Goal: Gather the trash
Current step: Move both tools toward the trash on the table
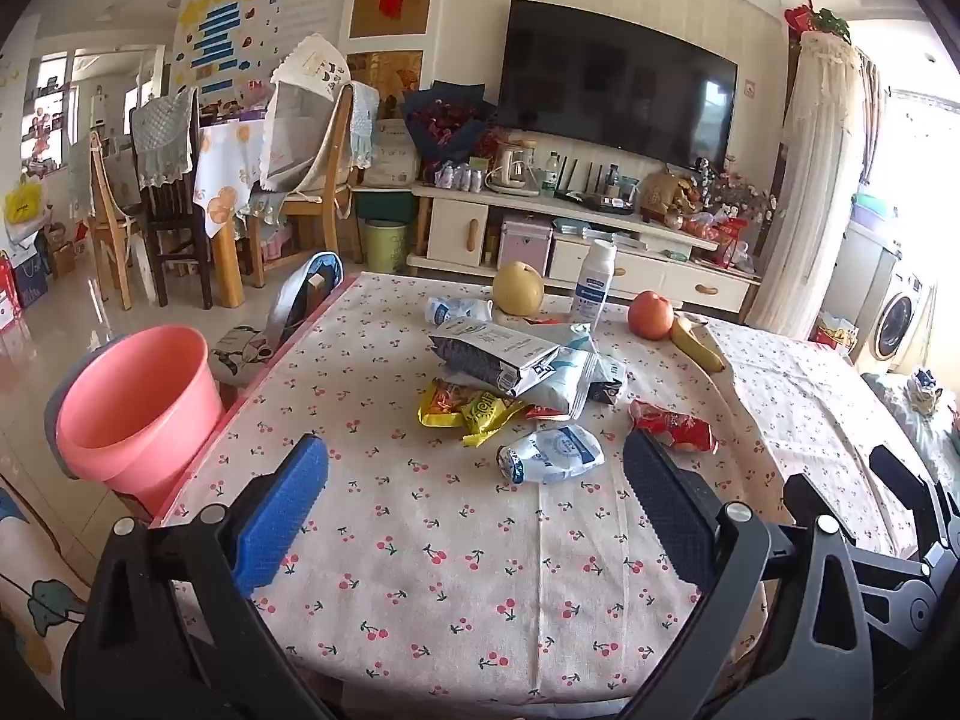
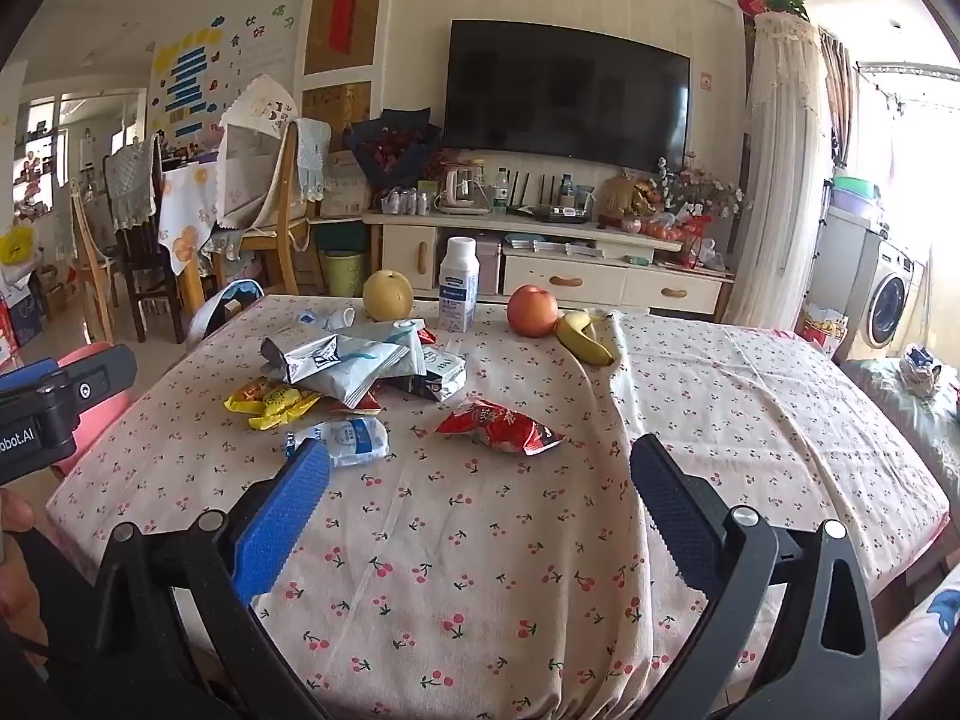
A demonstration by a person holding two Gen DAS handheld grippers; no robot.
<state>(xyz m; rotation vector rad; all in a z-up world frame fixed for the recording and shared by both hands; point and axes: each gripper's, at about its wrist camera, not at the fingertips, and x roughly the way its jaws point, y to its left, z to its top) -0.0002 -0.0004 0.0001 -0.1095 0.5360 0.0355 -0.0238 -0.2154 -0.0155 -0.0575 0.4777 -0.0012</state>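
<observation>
The pink bucket [image 1: 135, 402] at nine o'clock hides its bottom; the visible inside looks bare. Both left tongs [image 1: 474, 474] and right tongs [image 2: 480, 474] hang spread over the desk [image 2: 480, 540], holding nothing.

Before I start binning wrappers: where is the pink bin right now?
The pink bin stands on the floor off the table's left edge, at the left of the left wrist view, nearest the yellow wrapper.
</observation>
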